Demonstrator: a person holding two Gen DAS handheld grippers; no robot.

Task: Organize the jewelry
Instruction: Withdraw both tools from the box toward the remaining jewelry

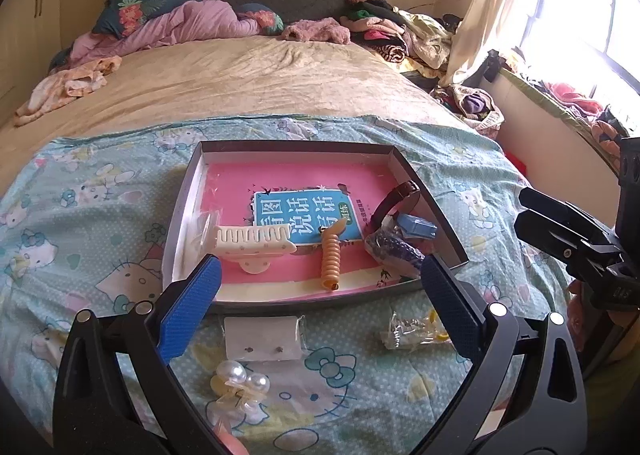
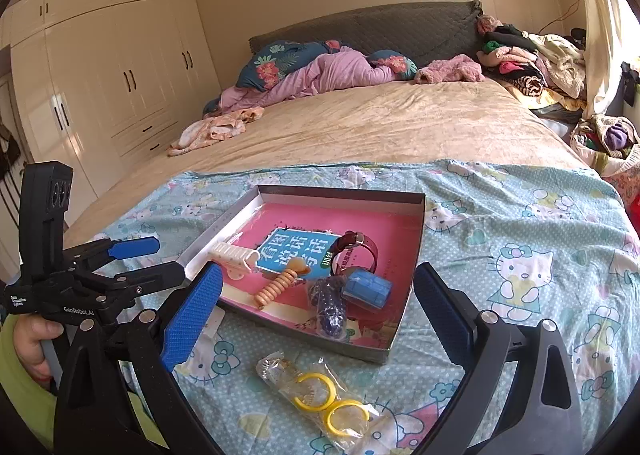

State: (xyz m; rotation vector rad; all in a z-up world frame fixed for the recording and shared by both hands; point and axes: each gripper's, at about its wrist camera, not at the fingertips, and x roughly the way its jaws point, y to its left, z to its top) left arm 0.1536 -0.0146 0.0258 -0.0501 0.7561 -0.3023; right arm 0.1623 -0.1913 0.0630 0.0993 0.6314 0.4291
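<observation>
My work surface is a bed: a tan crinkled bedspread [image 2: 380, 123] runs back to a grey padded headboard [image 2: 360, 31], and over its near end lies a pale blue cartoon-cat sheet [image 2: 520, 223]. Cream wardrobe doors [image 2: 112, 67] fill the wall to one side; a bright window with a light curtain [image 1: 484, 7] stands at the other, with heaped clothing [image 2: 520, 55] at that corner. On the sheet sits a shallow grey-walled box tray [image 1: 296, 146] lined with a pink booklet; inside rest a cream toothed hair clip [image 1: 252, 243], an orange coiled hair tie [image 1: 331, 259], a dark-strapped watch [image 2: 356, 251], a small blue box [image 2: 368, 289] and a bagged string of dark beads [image 2: 330, 307]. Outside the tray's near wall, on open sheet, lie a card of stud earrings [image 1: 262, 337], two glossy pearl earrings [image 1: 240, 375] and a clear crinkled bag of yellow rings [image 2: 320, 399]. My left gripper [image 1: 320, 295] and my right gripper [image 2: 316, 311] both hang above this near strip, blue ribbed pads spread wide, nothing between them.
</observation>
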